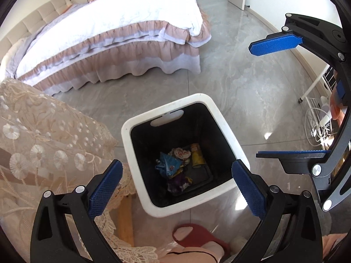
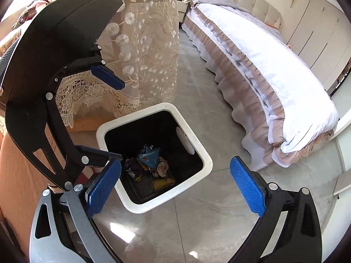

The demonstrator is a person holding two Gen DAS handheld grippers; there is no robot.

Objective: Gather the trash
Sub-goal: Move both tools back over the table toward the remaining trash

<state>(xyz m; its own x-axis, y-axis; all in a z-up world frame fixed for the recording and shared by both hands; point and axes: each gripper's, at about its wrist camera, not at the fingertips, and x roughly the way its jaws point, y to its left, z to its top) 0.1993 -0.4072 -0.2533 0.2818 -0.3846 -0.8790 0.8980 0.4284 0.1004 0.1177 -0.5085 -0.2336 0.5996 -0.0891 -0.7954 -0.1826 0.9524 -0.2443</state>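
Your left gripper [image 1: 175, 184] and right gripper [image 2: 175, 188] both have knurled blue pads spread wide, empty. At frame centre, crumpled foil wrappers [image 1: 177, 164] lie inside the square white-rimmed, black-lined plastic bin [image 1: 136, 129]; the ruffled bed [image 1: 114, 35] fills the upper left.

trash [image 1: 178, 164] in bin [image 1: 133, 129] – bed [image 1: 122, 22] behind

The left gripper [image 1: 175, 182] is hanging wide open and empty over the white trash bin [image 1: 221, 118], where crumpled wrappers [image 1: 178, 164] are lying at the bottom. The right gripper [image 1: 261, 100] is spreading open, empty too, right of the bin. A frilled bed [image 1: 114, 32] is standing beyond the bin, and a lace cloth [image 1: 50, 135] is draping just left of it.
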